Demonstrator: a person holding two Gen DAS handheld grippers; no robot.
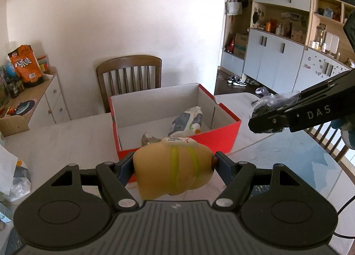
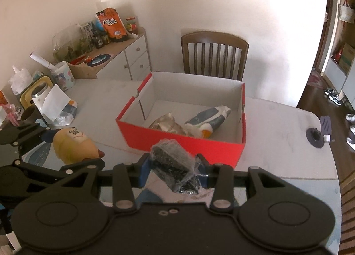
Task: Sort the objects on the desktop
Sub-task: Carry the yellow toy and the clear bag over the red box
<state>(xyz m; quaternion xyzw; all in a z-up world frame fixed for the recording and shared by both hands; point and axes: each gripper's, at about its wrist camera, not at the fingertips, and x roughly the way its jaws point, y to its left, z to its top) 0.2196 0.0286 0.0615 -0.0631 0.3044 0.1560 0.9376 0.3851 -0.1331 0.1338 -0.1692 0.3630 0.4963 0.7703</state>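
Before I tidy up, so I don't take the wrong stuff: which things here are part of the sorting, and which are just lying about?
Part of the job:
- red box
- yellow toy
- dark wrapped bundle
- two packets in the box

Lying about:
- snack bag
- chair
- cup

Both grippers were matte black with silver screws and blue pads. The right gripper (image 1: 264, 122) bore white letters "DAS"; the left gripper (image 1: 174, 161) had a ribbed grey body.
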